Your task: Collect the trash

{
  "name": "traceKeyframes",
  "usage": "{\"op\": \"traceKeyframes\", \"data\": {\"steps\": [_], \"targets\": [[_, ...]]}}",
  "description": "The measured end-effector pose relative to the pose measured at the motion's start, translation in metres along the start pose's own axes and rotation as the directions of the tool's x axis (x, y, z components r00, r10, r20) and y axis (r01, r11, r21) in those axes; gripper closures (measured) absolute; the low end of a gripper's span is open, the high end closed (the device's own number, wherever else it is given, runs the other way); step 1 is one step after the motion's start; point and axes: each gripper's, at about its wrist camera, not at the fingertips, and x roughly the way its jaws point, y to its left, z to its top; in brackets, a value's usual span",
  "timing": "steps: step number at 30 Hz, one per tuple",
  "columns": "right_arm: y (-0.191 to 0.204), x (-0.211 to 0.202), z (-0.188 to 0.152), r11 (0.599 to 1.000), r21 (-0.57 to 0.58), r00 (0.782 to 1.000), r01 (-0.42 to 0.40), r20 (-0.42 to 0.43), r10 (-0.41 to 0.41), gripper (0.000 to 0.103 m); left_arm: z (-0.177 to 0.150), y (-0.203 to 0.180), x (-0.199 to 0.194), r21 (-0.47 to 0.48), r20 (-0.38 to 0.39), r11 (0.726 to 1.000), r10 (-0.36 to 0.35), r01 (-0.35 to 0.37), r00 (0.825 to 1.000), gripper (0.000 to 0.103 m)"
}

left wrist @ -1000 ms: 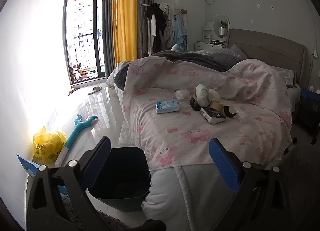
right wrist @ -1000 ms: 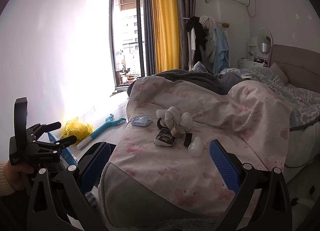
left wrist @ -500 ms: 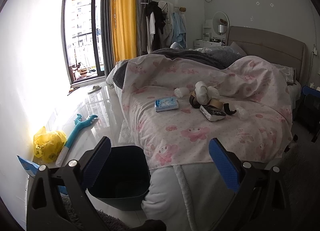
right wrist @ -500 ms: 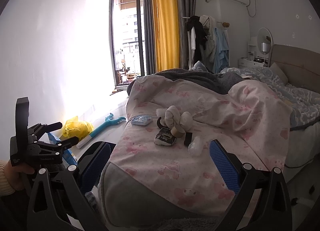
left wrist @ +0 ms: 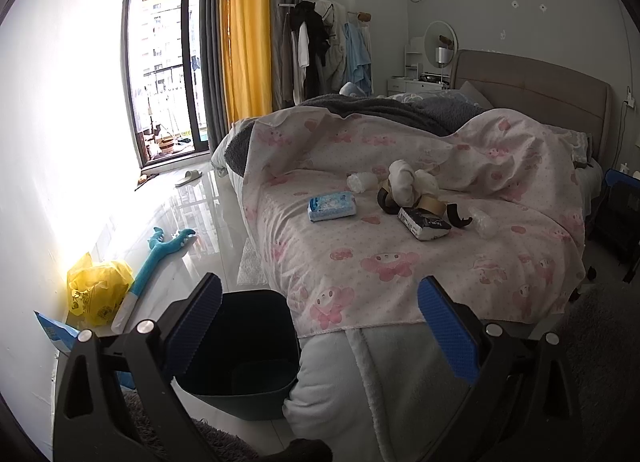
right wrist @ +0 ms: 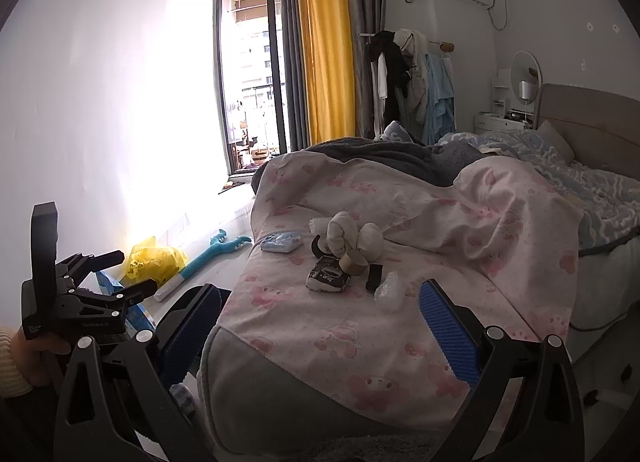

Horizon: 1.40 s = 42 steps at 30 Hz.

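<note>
Trash lies on the pink patterned bedspread: a blue tissue pack, a black and white packet, a clear crumpled wrapper, white wads, a tape roll. The same pile shows in the right wrist view: packet, wrapper, tissue pack. A dark bin stands on the floor at the bed's foot. My left gripper is open and empty above the bin and bed edge. My right gripper is open and empty before the bed corner.
A yellow plastic bag, a blue toy and a blue packet lie on the shiny floor by the left wall. A grey rug lies at right. The hand-held left gripper shows in the right wrist view.
Both views have shifted only slightly; the left view has turned a little so the bed sits slightly more leftward. Both grippers stay open.
</note>
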Motion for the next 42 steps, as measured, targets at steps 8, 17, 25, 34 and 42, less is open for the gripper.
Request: {"op": "traceKeyframes", "data": {"steps": [8,17,25,34,42], "targets": [[-0.001,0.0,0.001,1.0,-0.002,1.0,0.006,-0.001,-0.006,0.003,0.0,-0.001,0.0,-0.001,-0.001,1.0,0.001,-0.001,1.0,0.003],[-0.002,0.001,0.0,1.0,0.003,1.0,0.004,-0.004,-0.004,0.003,0.0,0.0,0.0,0.0,0.0,1.0,-0.001,0.001,1.0,0.003],[-0.003,0.001,0.0,1.0,0.003,1.0,0.005,-0.005,-0.005,0.003,-0.001,-0.001,0.001,-0.001,-0.001,1.0,-0.002,0.002,1.0,0.003],[-0.004,0.002,-0.001,1.0,-0.002,1.0,0.015,-0.016,-0.015,0.003,-0.002,-0.001,0.001,-0.009,-0.001,1.0,-0.004,0.004,1.0,0.003],[-0.016,0.007,-0.001,0.996,0.046,0.995,0.076,-0.062,-0.073,0.003,0.001,0.006,0.003,-0.052,-0.023,0.998,-0.043,0.042,0.999,0.003]]}}
